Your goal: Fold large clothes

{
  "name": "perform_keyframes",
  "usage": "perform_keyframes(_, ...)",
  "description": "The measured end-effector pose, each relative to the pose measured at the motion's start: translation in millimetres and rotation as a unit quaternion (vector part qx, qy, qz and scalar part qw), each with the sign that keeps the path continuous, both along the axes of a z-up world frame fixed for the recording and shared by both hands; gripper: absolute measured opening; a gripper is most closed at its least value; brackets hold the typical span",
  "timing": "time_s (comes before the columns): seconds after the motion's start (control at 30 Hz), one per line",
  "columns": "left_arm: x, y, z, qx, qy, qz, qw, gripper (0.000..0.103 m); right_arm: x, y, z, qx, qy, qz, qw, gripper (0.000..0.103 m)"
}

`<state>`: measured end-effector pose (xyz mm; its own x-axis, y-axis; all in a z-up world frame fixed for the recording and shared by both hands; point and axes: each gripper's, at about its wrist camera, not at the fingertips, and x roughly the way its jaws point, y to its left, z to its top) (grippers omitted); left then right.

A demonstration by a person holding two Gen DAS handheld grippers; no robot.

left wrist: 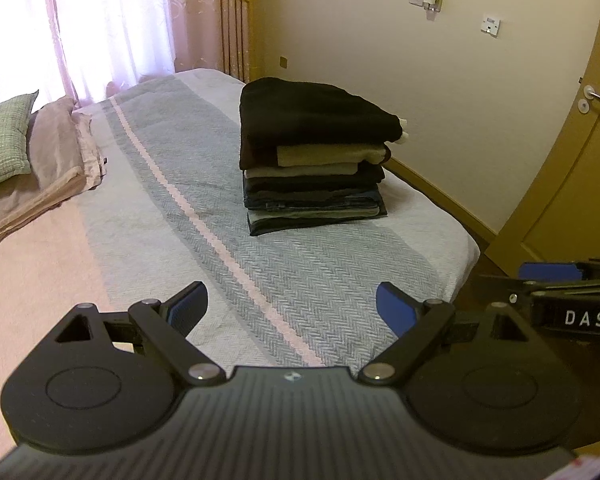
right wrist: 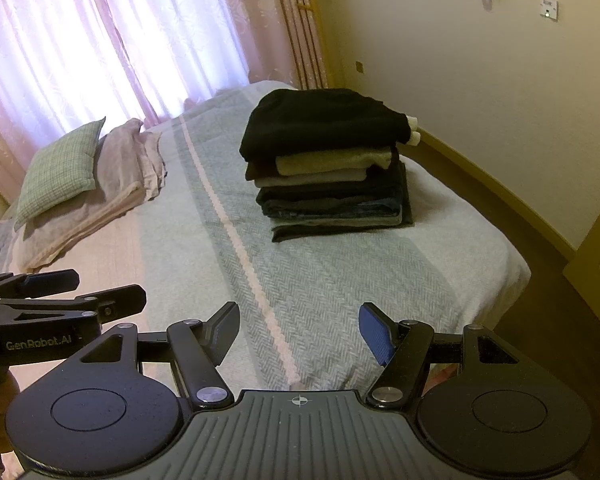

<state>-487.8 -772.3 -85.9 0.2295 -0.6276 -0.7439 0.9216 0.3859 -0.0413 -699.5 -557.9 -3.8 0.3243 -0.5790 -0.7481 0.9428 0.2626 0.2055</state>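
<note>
Hand-held grippers (left wrist: 291,309) agape above bed (left wrist: 300,280)

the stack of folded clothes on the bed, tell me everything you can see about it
The stack of folded clothes sits upright on the striped bedspread, towards the bed's wall side. A bulky black garment tops it, with pale cuffs poking out at its right end. Below lie beige and grey layers, then dark and denim-blue ones, with a thin dark piece at the bottom. Edges are fairly even, the top piece overhanging. Nothing but the bedspread touches it; both grippers are well short of it.

A tall stack of folded dark and beige clothes (left wrist: 314,160) lay on the striped herringbone-weave bedspread (left wrist: 284,280), right of the checked cushion (left wrist: 4,140).
</note>
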Motion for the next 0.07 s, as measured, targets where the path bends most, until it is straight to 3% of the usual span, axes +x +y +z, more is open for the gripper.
perform_keyframes(0.07,1.0,0.2,-0.3,-0.001,0.002,-0.004,1.0000,0.089,0.1,0.2,0.4,0.000,0.001,-0.005,1.000,0.063)
